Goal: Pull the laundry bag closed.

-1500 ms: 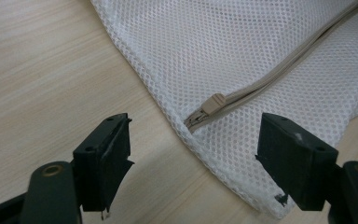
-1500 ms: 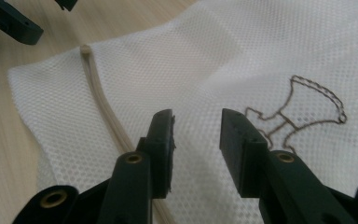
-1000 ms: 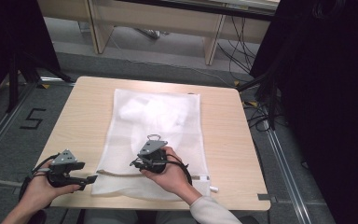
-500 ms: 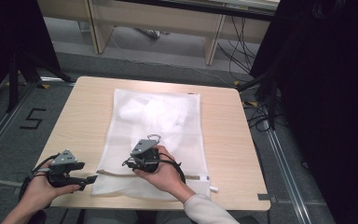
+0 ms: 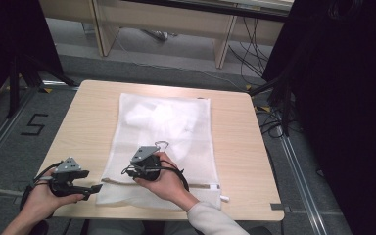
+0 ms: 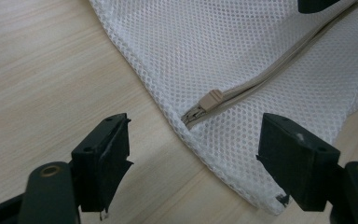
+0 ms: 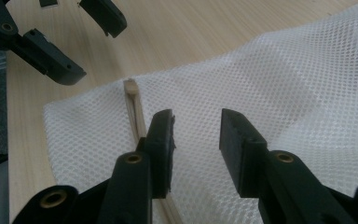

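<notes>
White mesh laundry bag (image 5: 164, 142) lies flat across the middle of the wooden worktop (image 5: 85, 122), its beige zipper (image 6: 261, 77) running along the near edge. Left gripper (image 5: 90, 187) hovers just off the bag's near-left corner, jaws wide apart with nothing between them; in the left gripper view the zipper's end tab (image 6: 210, 99) sits right ahead, between the two jaws but farther off. Right gripper (image 7: 196, 135) is over the bag, jaws parted, pads clear of the mesh, the zipper line passing beside and under its left jaw. A bunched white garment (image 5: 159, 117) shows faintly inside the bag's far half.
</notes>
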A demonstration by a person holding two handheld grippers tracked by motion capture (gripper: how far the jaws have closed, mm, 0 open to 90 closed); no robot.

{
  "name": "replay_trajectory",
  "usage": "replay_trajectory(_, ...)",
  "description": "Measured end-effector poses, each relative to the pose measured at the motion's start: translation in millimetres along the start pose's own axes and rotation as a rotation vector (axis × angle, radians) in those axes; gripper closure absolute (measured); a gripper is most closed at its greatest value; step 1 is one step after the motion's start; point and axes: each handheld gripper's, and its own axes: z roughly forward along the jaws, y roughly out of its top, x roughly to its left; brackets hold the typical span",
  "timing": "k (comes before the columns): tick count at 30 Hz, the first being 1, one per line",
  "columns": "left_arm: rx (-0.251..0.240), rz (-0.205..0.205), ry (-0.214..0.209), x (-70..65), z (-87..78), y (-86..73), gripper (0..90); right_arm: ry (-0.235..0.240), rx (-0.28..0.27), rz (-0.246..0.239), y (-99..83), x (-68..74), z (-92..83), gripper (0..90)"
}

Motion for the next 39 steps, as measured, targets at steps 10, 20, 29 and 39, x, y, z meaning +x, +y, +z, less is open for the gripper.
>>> replay_trajectory(10, 0.000, 0.003, -0.002, 0.2, 0.0, -0.3, 24.4, 0.007, -0.002, 0.008, 3.0, 4.3, 5.9, 65.6)
replay_trajectory(20, 0.005, 0.005, -0.003, 0.2, -0.3, -0.4, 24.4, 0.044, 0.011, -0.001, 10.7, 12.5, 18.4, 65.6)
replay_trajectory(29, -0.013, 0.004, 0.003, -0.8, 0.9, -1.1, 24.2, 0.079, 0.035, -0.026, 18.8, 19.4, 35.5, 70.0)
replay_trajectory(39, -0.008, 0.011, -0.003, -0.5, 0.9, -1.0, 24.0, 0.126, 0.077, -0.028, 26.1, 27.9, 55.3, 73.8)
